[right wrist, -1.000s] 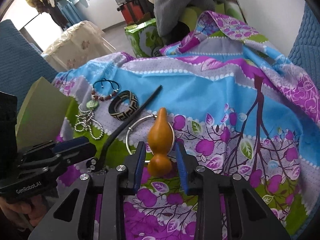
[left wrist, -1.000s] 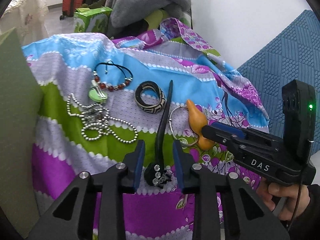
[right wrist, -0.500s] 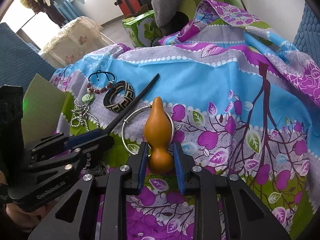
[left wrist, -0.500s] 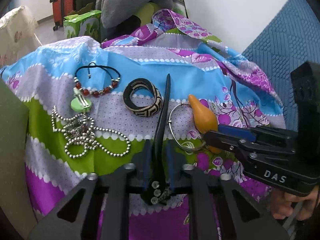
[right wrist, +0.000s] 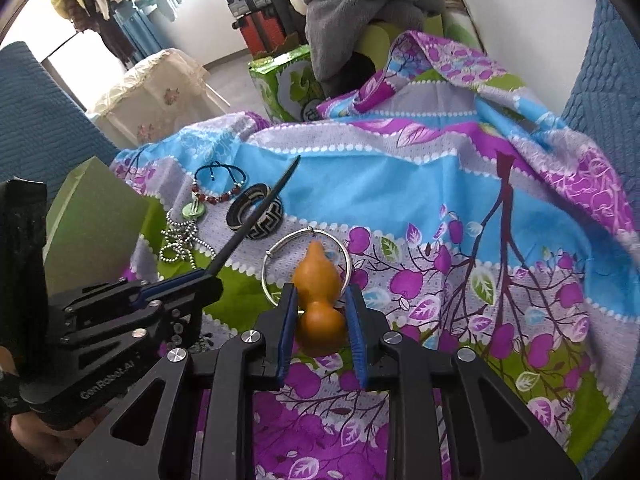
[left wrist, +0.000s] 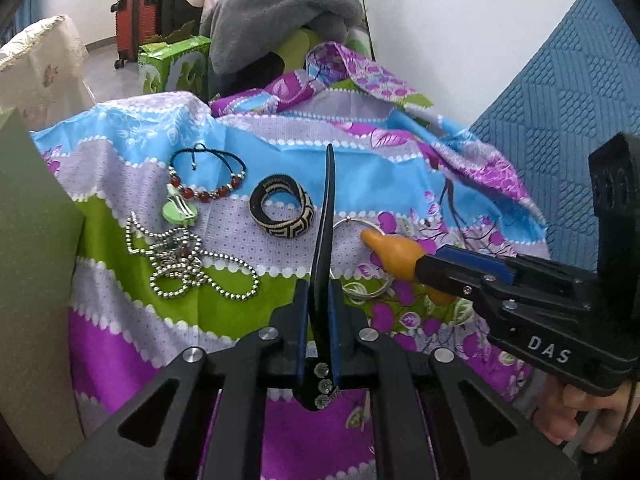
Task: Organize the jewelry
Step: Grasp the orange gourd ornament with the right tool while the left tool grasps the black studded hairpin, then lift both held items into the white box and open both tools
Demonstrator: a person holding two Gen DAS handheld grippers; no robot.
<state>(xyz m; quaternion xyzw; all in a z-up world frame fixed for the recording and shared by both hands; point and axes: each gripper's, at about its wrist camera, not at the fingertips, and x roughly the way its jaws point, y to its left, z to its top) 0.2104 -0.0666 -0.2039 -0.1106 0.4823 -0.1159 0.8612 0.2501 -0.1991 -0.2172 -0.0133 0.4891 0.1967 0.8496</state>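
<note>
My left gripper [left wrist: 318, 300] is shut on a black hair stick [left wrist: 325, 232] with rhinestones at its near end; the stick points away, lifted off the cloth, and shows in the right wrist view [right wrist: 256, 220]. My right gripper [right wrist: 322, 300] is shut on an orange gourd pendant [right wrist: 318, 280], also seen in the left wrist view [left wrist: 396, 254]. A silver bangle [right wrist: 276, 252] lies under the gourd. A woven black-and-cream bracelet [left wrist: 282, 210], a red bead bracelet [left wrist: 208, 188], a green pendant [left wrist: 180, 212] and a silver ball chain [left wrist: 188, 264] lie on the cloth.
A patterned cloth [left wrist: 380, 172] covers the surface. A green box [left wrist: 32, 240] stands at the left edge. Beyond are a green carton [left wrist: 176, 64], a grey blanket pile [left wrist: 280, 0] and blue quilted panels [left wrist: 560, 100].
My left gripper closed on the hair stick and lifted it. My right gripper closed on the gourd pendant and raised it slightly.
</note>
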